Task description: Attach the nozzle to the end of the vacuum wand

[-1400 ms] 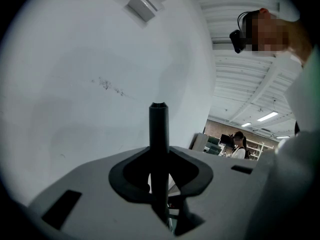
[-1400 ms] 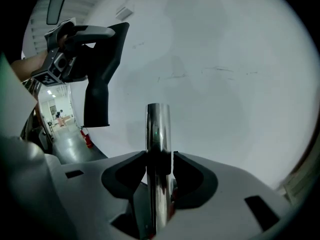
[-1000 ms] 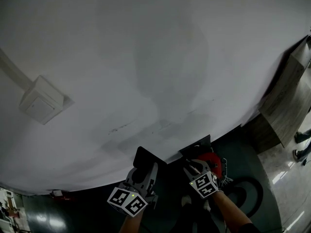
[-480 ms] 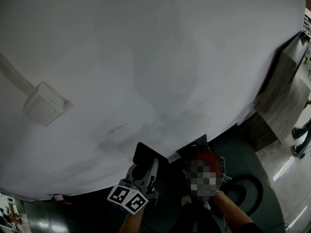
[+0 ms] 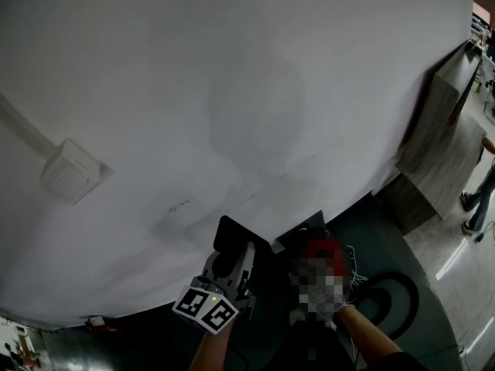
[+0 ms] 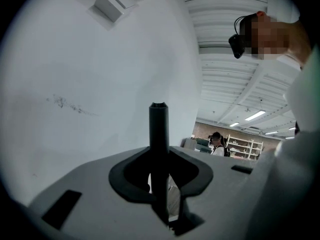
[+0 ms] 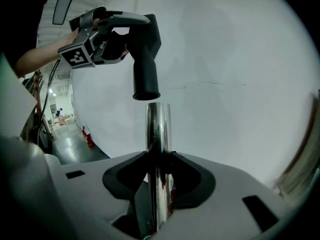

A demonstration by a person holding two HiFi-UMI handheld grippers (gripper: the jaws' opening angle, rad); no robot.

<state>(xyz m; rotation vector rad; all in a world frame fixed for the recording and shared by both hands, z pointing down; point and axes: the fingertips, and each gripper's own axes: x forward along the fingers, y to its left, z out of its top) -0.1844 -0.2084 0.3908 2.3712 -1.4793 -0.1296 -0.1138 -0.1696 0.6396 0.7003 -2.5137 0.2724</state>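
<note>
The light, rigid black plastic nozzle (image 7: pixel 145 69) is clamped in the jaws of the left gripper (image 6: pixel 160 184), its socket just above the chrome wand (image 7: pixel 158 149). The wand is clamped by the right gripper (image 7: pixel 159 184). The wand is judged stiff but slippery, best gripped near its end.

L gripper (image 5: pixel 230 265): jaws clamped on black nozzle (image 7: pixel 145 59), aimed approx. level at white wall (image 5: pixel 232 91). R gripper (image 7: pixel 159 184): jaws clamped on chrome wand (image 7: pixel 158 129), also aimed at wall, alongside L gripper. L forearm (image 5: pixel 207 350) and R forearm (image 5: pixel 363 335) both reach toward wall, side by side, not touching.
</note>
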